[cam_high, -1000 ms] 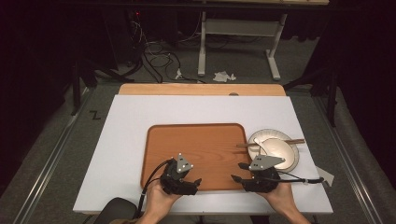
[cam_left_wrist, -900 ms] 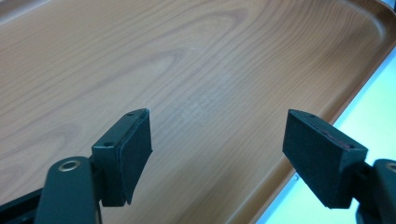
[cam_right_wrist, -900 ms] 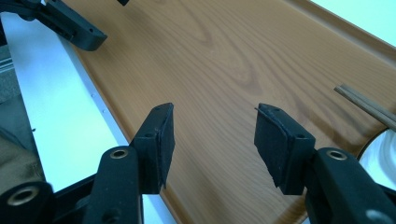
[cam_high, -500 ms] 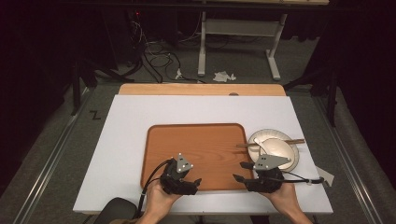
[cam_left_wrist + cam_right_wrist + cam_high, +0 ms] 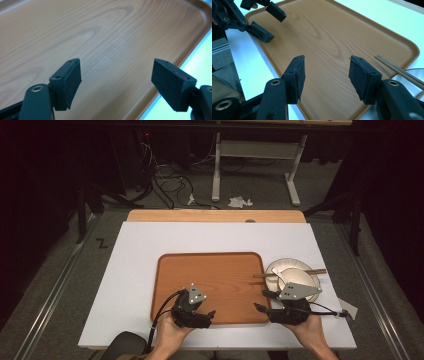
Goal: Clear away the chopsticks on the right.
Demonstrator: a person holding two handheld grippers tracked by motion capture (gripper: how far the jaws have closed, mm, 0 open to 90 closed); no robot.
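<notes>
A wooden tray (image 5: 215, 280) lies on the white counter (image 5: 130, 270), a little toward the near edge and slightly right of the middle. It is a wide rectangle with rounded corners and a low raised rim, its warm brown face marked by long curving grain; in the left gripper view (image 5: 105, 32) that grain sweeps across a bare, smooth surface. Nothing lies on it.

The left tool (image 5: 207, 314) sits over the tray's near-left corner, held in a hand (image 5: 172, 330), its jaws spread wide with nothing between them. The right tool (image 5: 264, 301) hangs at the tray's near-right corner, jaws likewise spread and empty, just above the rim; seen in the right gripper view (image 5: 325, 72), the tray's edge runs beneath them.

Just beside the tray's right edge stands a pale plate (image 5: 287, 266), with a pair of chopsticks (image 5: 315, 271) laid across it, their tips reaching over the tray's rim.
</notes>
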